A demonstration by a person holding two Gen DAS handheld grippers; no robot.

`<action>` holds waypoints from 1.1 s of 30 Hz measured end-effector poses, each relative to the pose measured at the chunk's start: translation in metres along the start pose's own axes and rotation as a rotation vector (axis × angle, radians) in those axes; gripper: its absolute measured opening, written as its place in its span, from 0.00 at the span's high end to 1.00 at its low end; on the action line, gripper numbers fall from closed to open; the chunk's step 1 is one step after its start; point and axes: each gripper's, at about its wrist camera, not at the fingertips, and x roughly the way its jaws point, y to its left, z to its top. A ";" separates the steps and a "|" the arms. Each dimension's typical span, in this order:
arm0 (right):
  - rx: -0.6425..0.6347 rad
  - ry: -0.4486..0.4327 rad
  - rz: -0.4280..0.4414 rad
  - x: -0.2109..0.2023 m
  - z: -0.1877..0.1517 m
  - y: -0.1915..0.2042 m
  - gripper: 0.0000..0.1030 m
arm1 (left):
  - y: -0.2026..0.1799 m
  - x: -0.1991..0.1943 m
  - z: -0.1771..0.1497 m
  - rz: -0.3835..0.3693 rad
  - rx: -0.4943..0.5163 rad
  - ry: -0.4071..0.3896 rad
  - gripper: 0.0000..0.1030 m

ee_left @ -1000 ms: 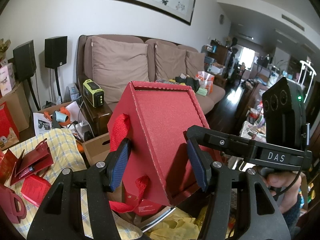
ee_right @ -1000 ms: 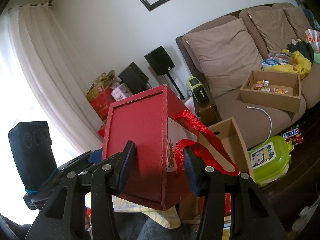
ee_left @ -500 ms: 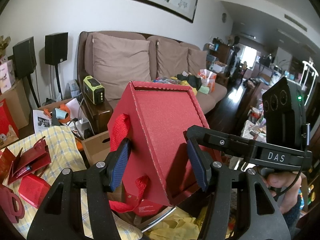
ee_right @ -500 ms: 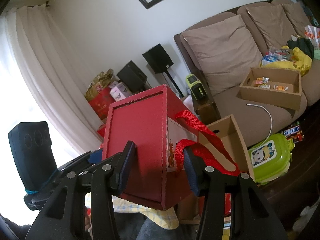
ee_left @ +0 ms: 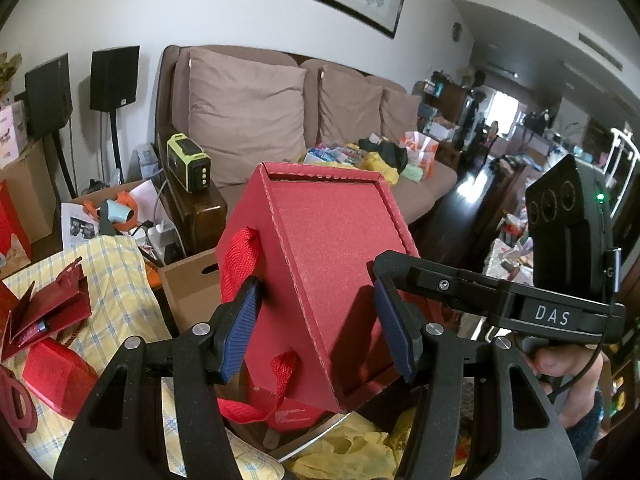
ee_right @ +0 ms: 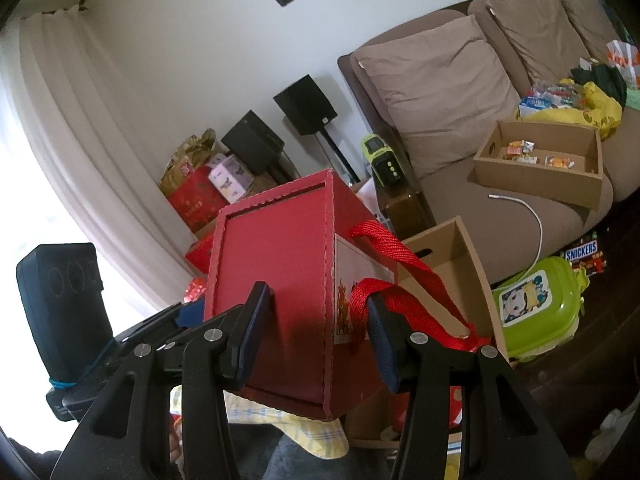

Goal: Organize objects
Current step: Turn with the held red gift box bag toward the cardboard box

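A red gift box [ee_left: 332, 248] with red ribbon handles [ee_left: 240, 256] hangs in the air, tilted, held from two sides. My left gripper [ee_left: 318, 332] is shut on its near end, blue pads [ee_left: 240, 328] against its sides. In the right wrist view the same box [ee_right: 276, 264] sits between the pads of my right gripper [ee_right: 316, 336], which is shut on it, one pad pressing the ribbon handle [ee_right: 396, 264]. The right gripper's black body [ee_left: 560, 232] shows at the right of the left wrist view, the left gripper's body [ee_right: 60, 300] at the left of the right wrist view.
Below the box lie a yellow checked cloth [ee_left: 108, 272] with other red boxes [ee_left: 52, 372], and an open cardboard box [ee_right: 444, 256]. A brown sofa [ee_right: 452, 200] carries a cardboard tray [ee_right: 540, 164] of snacks. A green lunch box [ee_right: 536, 308] stands on the floor, speakers [ee_left: 114, 76] by the wall.
Both grippers have sunk a little with the red box between them; the sofa and wall sit higher in both views. Neither grip has changed.
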 end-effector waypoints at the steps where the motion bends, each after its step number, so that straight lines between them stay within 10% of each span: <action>1: 0.001 0.003 0.000 0.001 0.000 -0.001 0.51 | 0.001 0.001 -0.001 0.002 0.000 0.002 0.47; 33: 0.049 0.070 -0.010 0.041 -0.004 -0.033 0.51 | 0.021 0.044 -0.008 0.014 -0.080 0.099 0.48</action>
